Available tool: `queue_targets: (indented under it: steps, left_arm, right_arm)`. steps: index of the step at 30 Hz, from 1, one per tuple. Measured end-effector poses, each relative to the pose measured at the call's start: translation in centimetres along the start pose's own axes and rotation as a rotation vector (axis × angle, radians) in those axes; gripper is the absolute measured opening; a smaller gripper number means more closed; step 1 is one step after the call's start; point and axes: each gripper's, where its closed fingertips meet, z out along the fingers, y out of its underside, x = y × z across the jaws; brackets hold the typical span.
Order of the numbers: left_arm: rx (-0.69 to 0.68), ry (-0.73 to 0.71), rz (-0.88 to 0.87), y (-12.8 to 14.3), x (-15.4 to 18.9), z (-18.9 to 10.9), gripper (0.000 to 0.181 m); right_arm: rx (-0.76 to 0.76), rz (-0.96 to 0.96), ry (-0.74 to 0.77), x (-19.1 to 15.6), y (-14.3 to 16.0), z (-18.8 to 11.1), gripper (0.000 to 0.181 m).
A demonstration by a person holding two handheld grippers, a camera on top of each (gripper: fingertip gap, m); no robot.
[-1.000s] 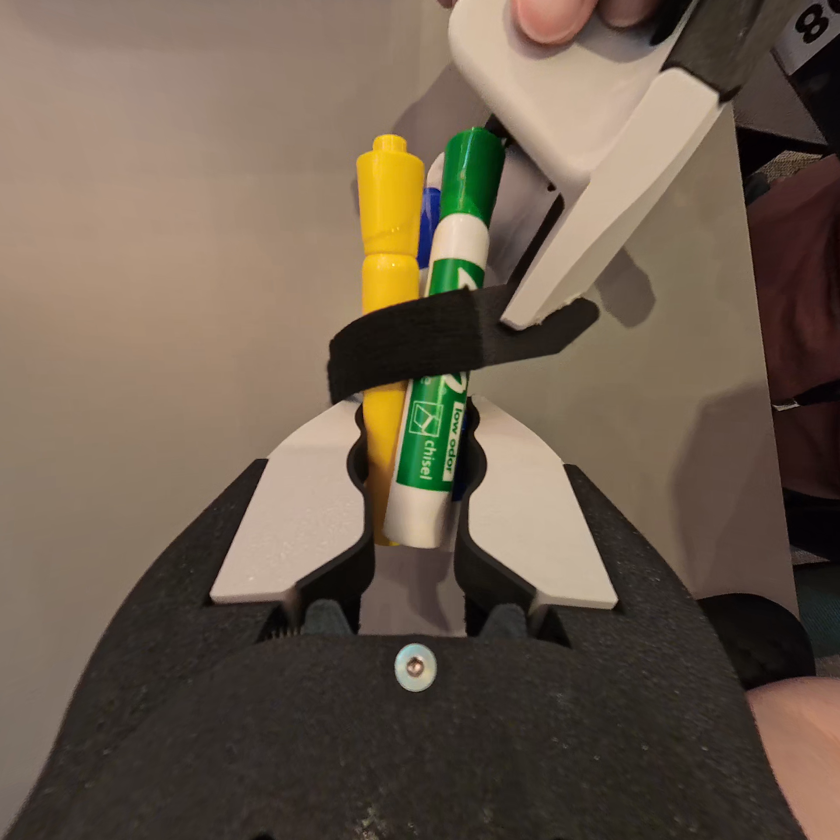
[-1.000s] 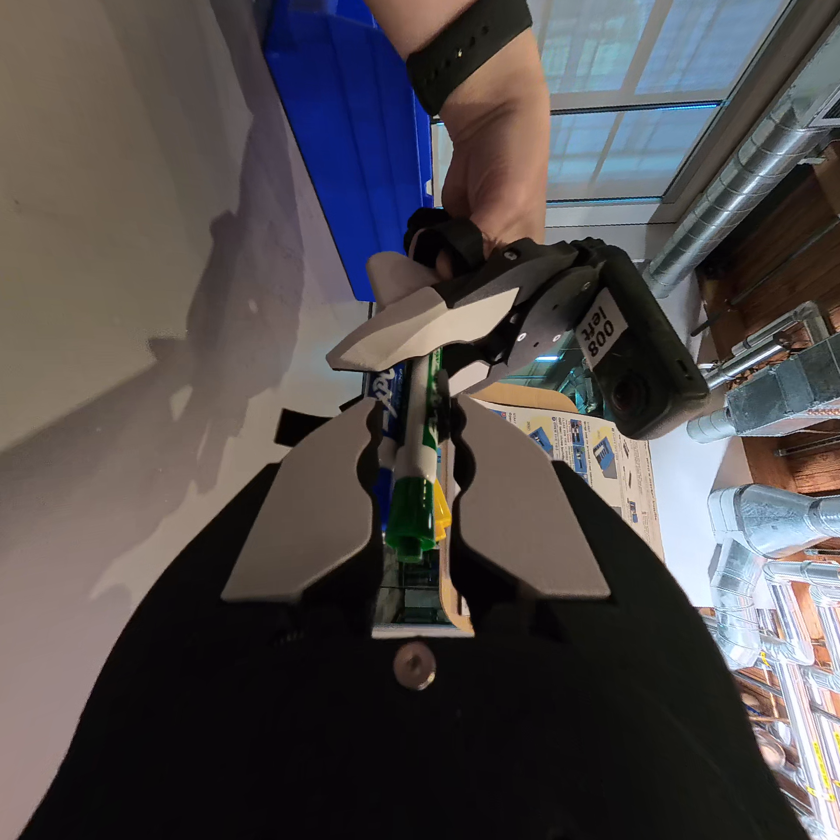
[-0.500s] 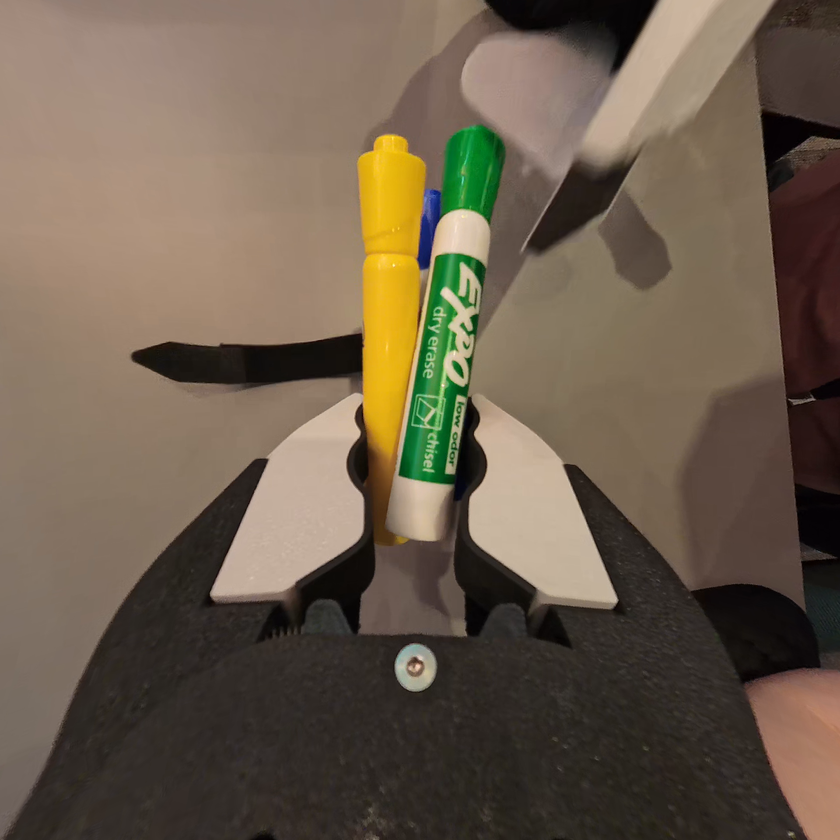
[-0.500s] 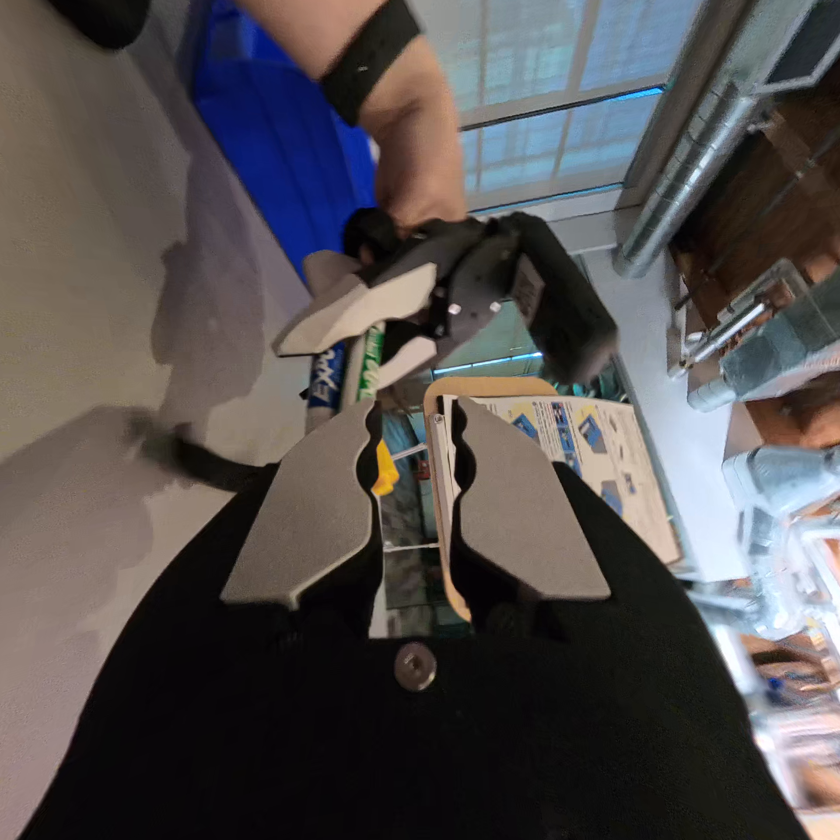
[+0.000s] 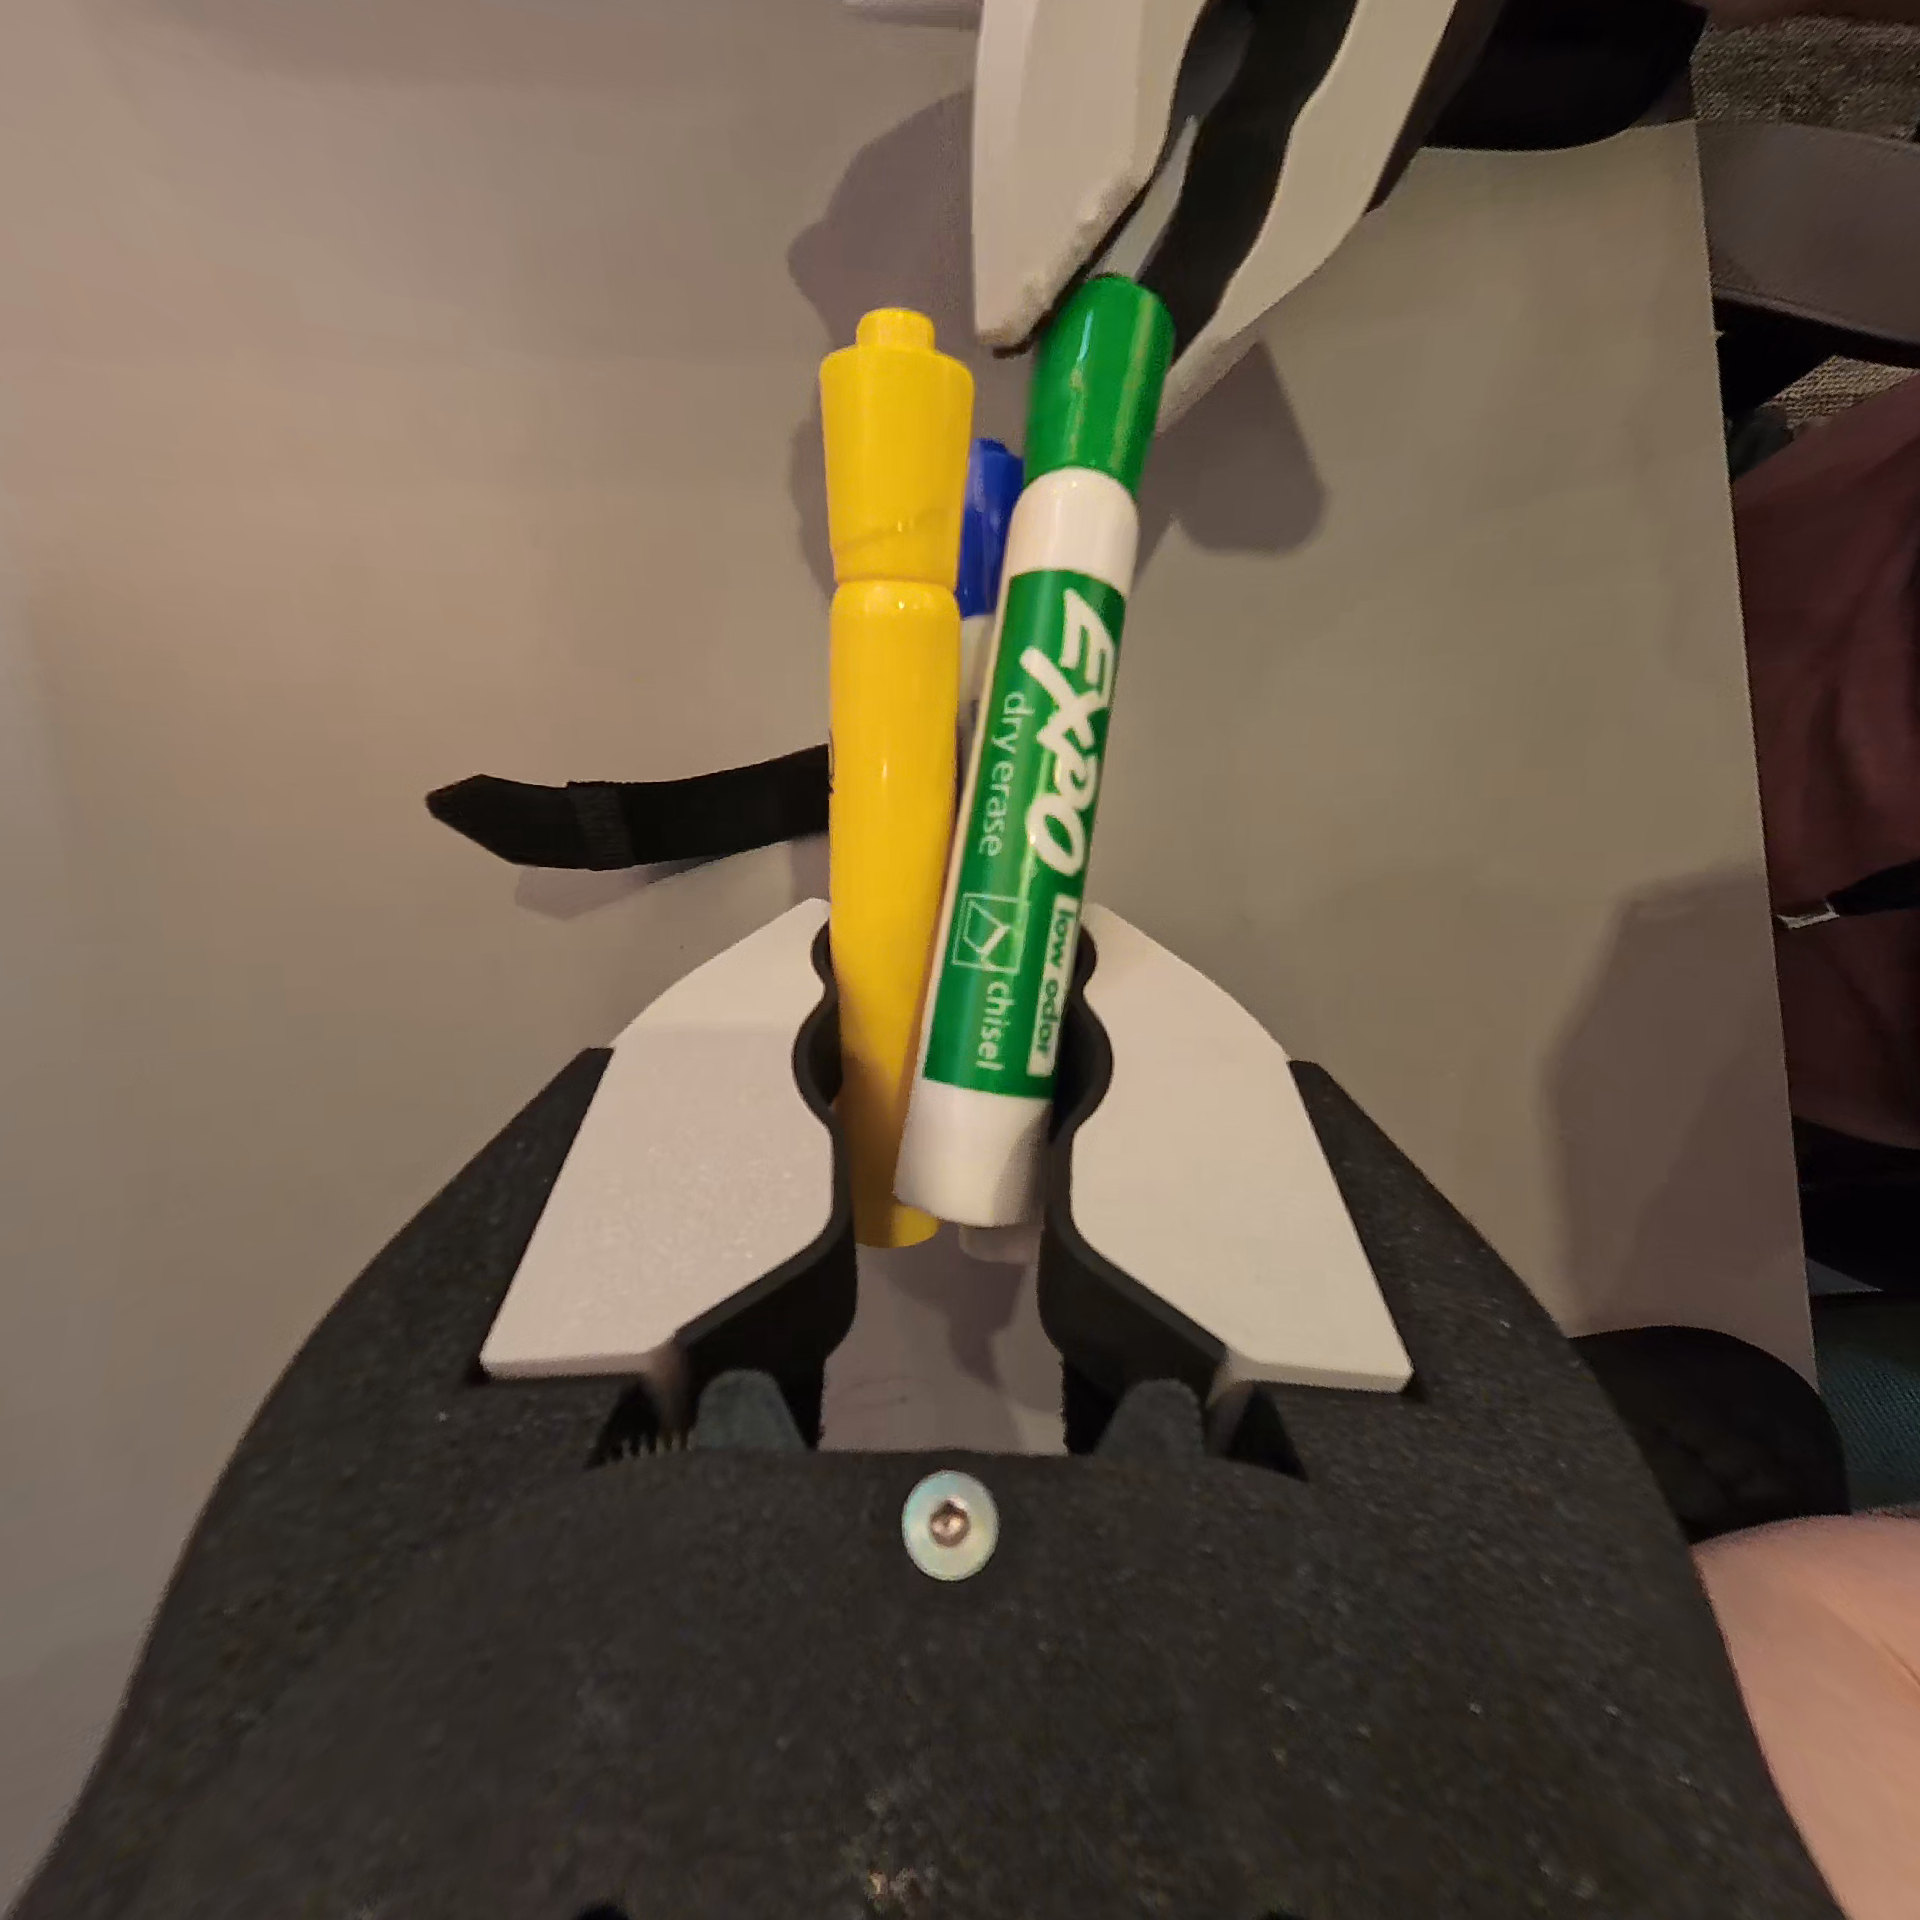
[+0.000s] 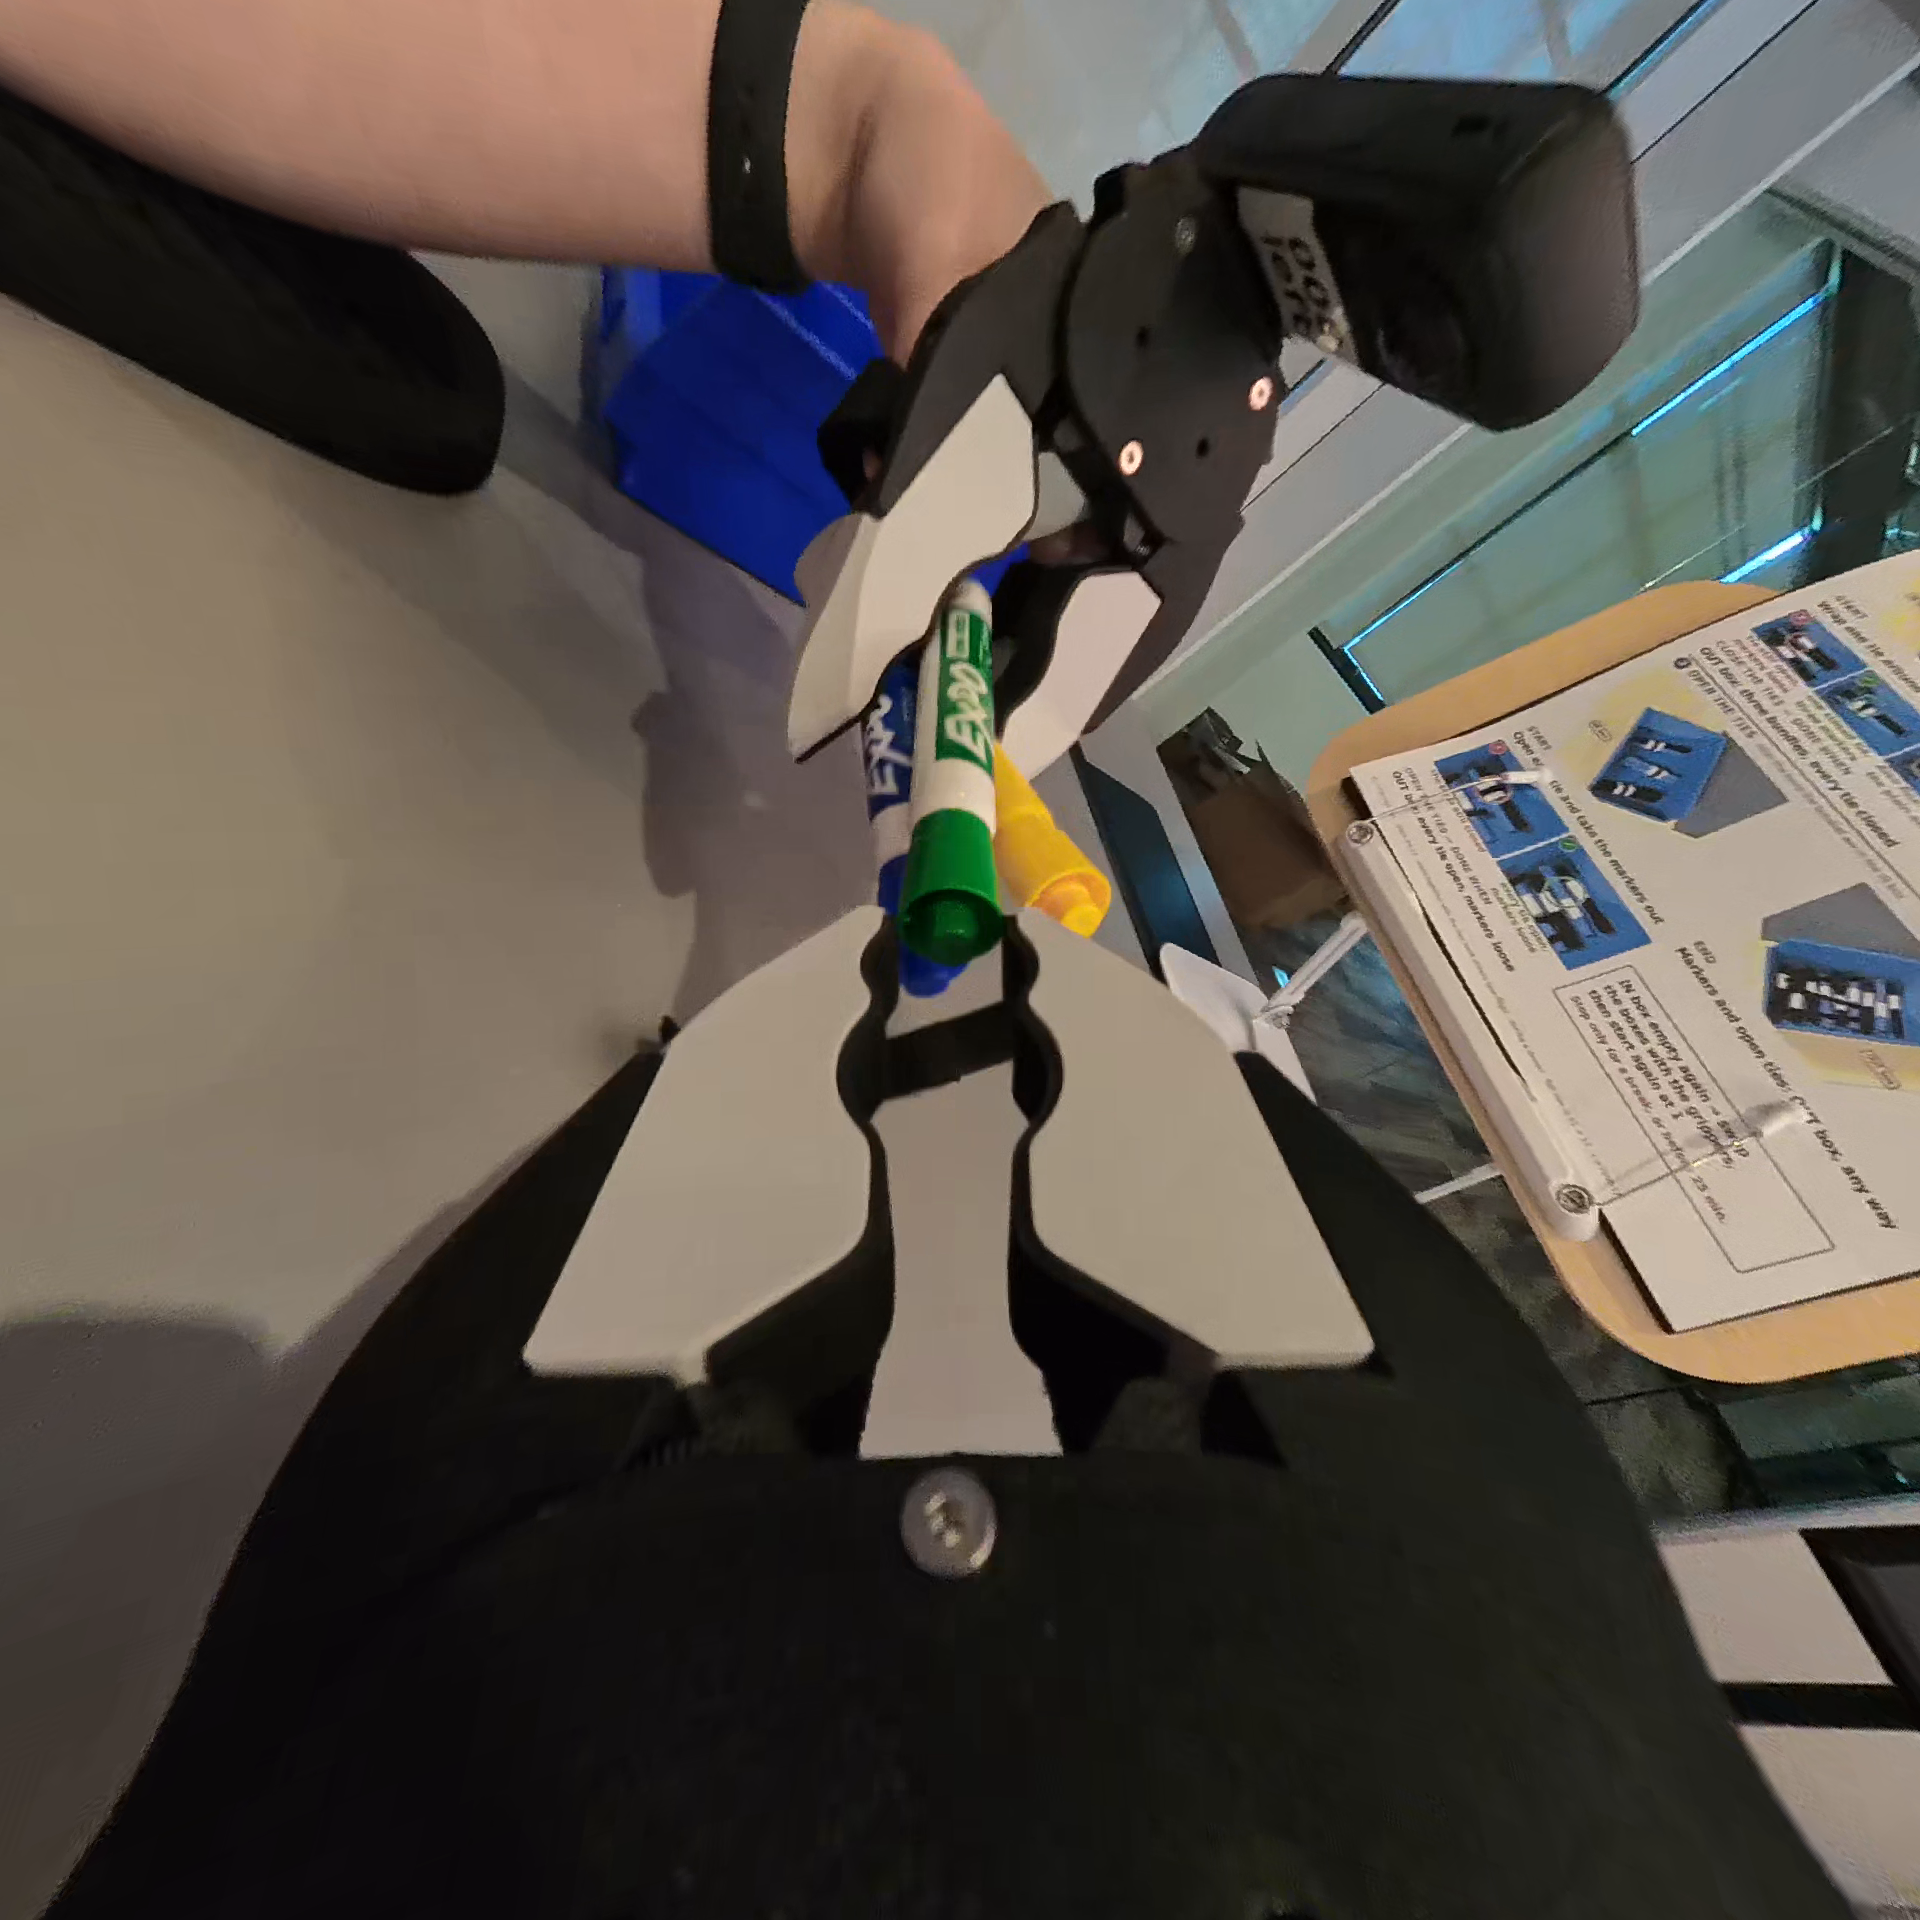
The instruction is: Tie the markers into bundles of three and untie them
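Observation:
My left gripper (image 5: 956,935) is shut on three markers held upright above the grey table (image 5: 312,520): a yellow marker (image 5: 894,727), a green marker (image 5: 1039,779) and a blue marker (image 5: 987,499) mostly hidden behind them. The black strap (image 5: 623,821) lies loose on the table, left of and behind the markers. My right gripper (image 5: 1117,332) comes from above, its jaws closed on the green cap. In the right wrist view my right gripper (image 6: 945,935) grips the green cap (image 6: 940,894), the strap (image 6: 945,1060) shows below, and the left gripper (image 6: 935,727) is beyond.
A blue bin (image 6: 727,416) stands behind the left gripper. An instruction sheet on a wooden board (image 6: 1662,935) stands to the right. A person's arm with a black wristband (image 6: 748,156) holds the left gripper. The table's right edge (image 5: 1745,831) is close. Left tips to right tips: about 8 cm.
The right gripper let go of the strap, which came off the markers and dropped to the table. The right gripper swung away, then came back onto the green cap.

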Motion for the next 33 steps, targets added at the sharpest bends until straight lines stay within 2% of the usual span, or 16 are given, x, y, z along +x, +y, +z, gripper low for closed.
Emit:
queue_targets:
  steps: [4, 10, 15, 27, 33]
  left_arm:
    - [-0.027, -0.005, 0.003, 0.1, 0.0, 0.4, 0.039]
    - [-0.049, 0.013, 0.025, -0.2, 0.7, 1.2, 0.039]
    - [-0.052, 0.026, 0.031, -0.1, 0.9, 1.4, 0.039]
    - [0.018, 0.058, 0.024, -1.0, 1.4, 0.4, 0.039]
    - [-0.007, 0.034, 0.016, -0.4, 1.0, 0.2, 0.039]
  right_arm:
    - [0.037, 0.044, 0.003, 0.4, -1.1, -0.2, 0.02]
    - [0.041, 0.166, -0.064, -0.2, -0.7, 0.3, 0.02]
    - [0.078, 0.25, -0.041, 0.7, -0.8, 0.2, 0.04]
    - [0.201, 0.517, -0.093, 1.8, -1.5, -0.5, 0.047]
    - [0.142, 0.516, -0.105, 1.4, 0.1, -0.2, 0.052]
